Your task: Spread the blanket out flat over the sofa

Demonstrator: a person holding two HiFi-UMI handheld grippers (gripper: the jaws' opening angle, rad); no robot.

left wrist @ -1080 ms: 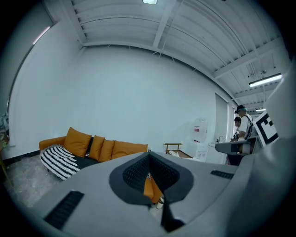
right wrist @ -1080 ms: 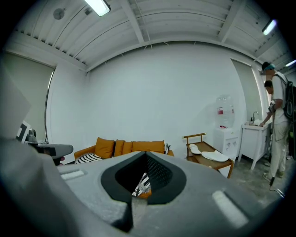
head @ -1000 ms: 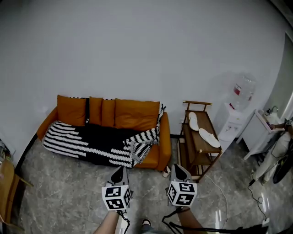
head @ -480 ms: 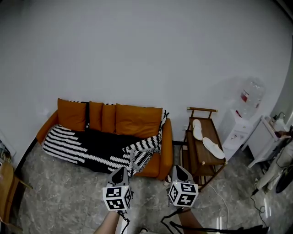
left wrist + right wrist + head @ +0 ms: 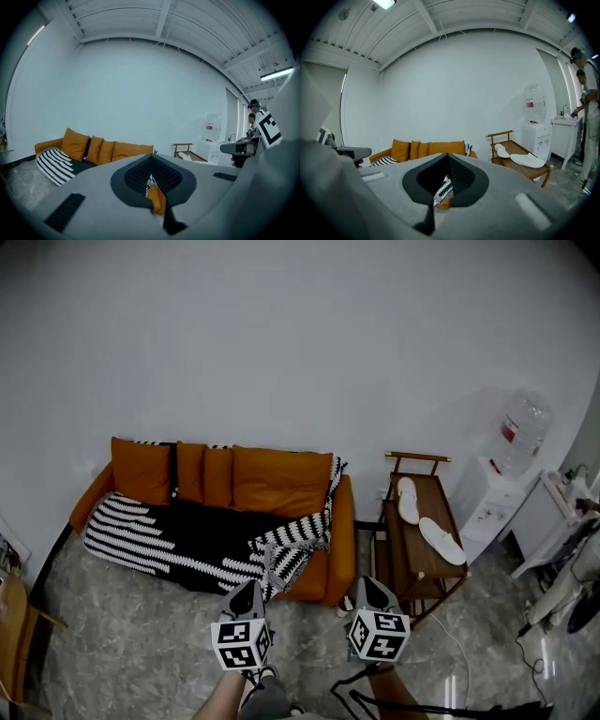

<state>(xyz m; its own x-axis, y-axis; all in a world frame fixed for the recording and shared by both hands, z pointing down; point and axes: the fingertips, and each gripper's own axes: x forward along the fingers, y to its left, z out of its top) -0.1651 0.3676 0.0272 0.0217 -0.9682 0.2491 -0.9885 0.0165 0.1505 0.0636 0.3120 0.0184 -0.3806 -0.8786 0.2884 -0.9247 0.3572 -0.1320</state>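
An orange sofa (image 5: 281, 479) stands against the white wall. A black-and-white striped blanket (image 5: 178, 545) lies over its seat, flat on the left and bunched up at the right end (image 5: 295, 540), with one strip hanging over the right armrest. My left gripper (image 5: 246, 591) and right gripper (image 5: 368, 585) hover side by side over the floor in front of the sofa's right half, well short of it. Both are shut and hold nothing. In the left gripper view the left gripper (image 5: 151, 174) points at the sofa (image 5: 117, 151). The right gripper (image 5: 446, 180) points at the bunched blanket (image 5: 443, 190).
A wooden rack (image 5: 412, 563) with white slippers (image 5: 441, 540) stands right of the sofa, then a water dispenser (image 5: 506, 474) and a white cabinet (image 5: 548, 512). A cable (image 5: 455, 638) loops on the marble floor. A wooden chair (image 5: 14, 615) is at the left edge. A person (image 5: 586, 103) stands far right.
The view has come nearer to the sofa, which now sits lower and larger in the head view. Both grippers moved forward with it, still shut and empty.
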